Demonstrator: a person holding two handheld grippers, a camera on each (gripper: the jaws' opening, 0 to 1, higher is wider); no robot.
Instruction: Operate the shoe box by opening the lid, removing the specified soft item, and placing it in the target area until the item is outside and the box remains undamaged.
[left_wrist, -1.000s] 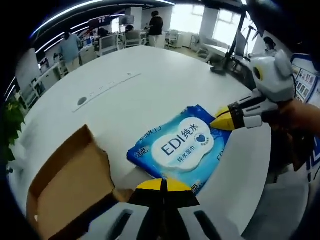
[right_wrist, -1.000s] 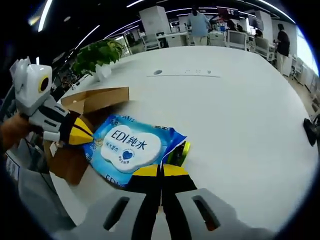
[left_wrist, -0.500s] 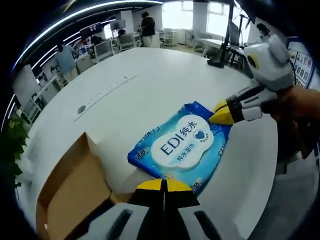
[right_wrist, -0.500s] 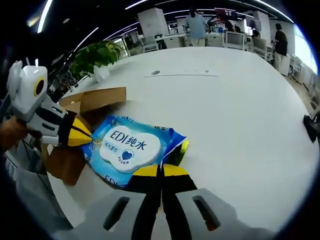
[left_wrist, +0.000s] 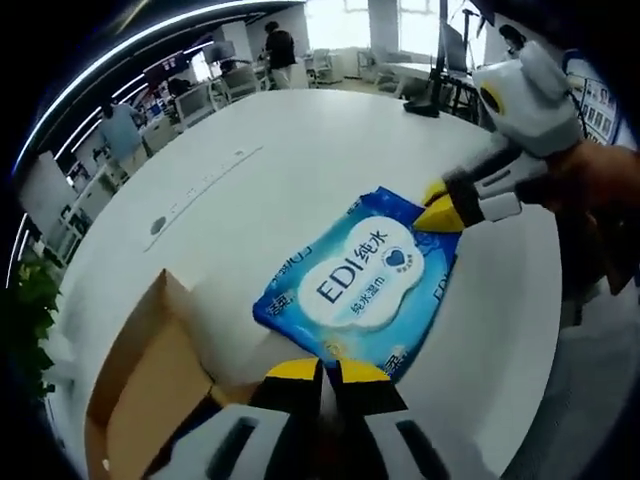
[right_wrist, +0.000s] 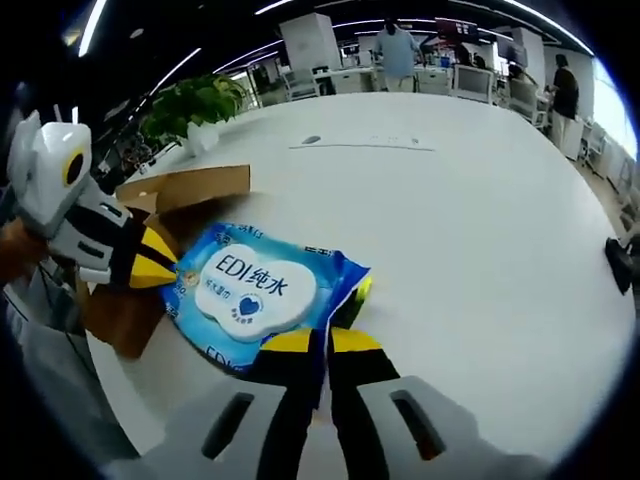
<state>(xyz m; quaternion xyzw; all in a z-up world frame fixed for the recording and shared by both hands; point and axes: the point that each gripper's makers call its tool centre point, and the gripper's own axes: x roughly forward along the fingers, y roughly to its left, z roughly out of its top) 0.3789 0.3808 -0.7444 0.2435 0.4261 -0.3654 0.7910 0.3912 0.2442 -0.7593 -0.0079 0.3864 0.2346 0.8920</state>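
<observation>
White table (left_wrist: 300, 140) bears the wipes pack (left_wrist: 360, 280) between left tongs (left_wrist: 322, 372) and right tongs (right_wrist: 322, 342), both slightly parted at opposite edges.

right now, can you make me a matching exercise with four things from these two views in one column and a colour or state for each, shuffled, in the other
Things:
1. soft blue wet-wipe pack
2. brown cardboard shoe box
3. round white table
4. potted leafy plant

Colour or state:
A. green, standing at the table's far edge
B. open, flap raised
C. lying flat outside the box, a gripper at each end
D. white, bears the pack

Pairs: 1-C, 2-B, 3-D, 4-A
</observation>
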